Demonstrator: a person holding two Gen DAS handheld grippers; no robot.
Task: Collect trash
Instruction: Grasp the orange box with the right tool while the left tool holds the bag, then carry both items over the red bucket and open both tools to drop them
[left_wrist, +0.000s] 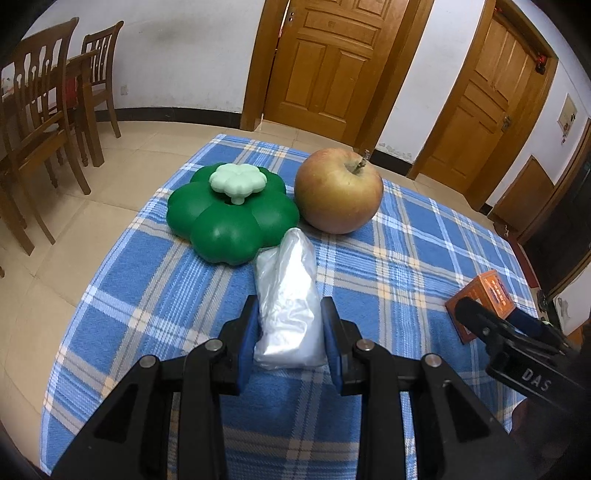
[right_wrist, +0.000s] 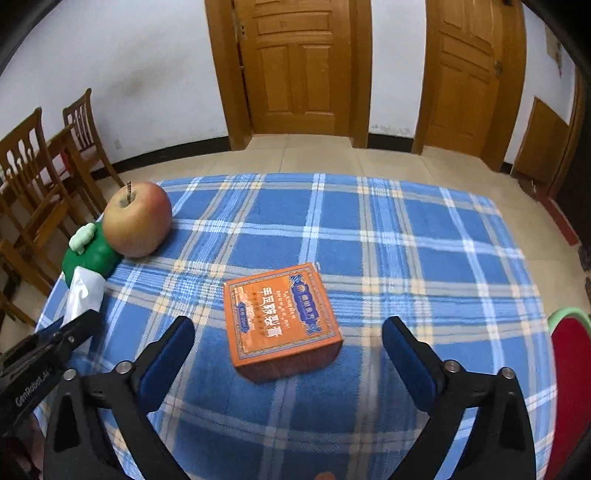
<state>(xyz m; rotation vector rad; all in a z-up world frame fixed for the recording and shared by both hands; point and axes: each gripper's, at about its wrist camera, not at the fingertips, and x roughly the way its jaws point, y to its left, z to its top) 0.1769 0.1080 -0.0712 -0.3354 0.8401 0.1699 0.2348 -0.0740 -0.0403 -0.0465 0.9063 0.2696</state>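
Note:
A crumpled clear plastic bag (left_wrist: 288, 295) lies on the blue plaid tablecloth (left_wrist: 406, 258). My left gripper (left_wrist: 291, 314) is closed around its near end, with both blue pads touching it. The bag also shows at the left in the right wrist view (right_wrist: 83, 295). An orange cardboard box (right_wrist: 282, 319) lies flat on the cloth, and my right gripper (right_wrist: 288, 336) is open wide with the box between its fingers, untouched. The box also shows at the right in the left wrist view (left_wrist: 484, 299).
A green clover-shaped container with a pale green knob (left_wrist: 231, 214) and an apple (left_wrist: 338, 190) sit beyond the bag. Wooden chairs (left_wrist: 40, 110) stand left of the table. A red and green object (right_wrist: 570, 354) is at the right edge.

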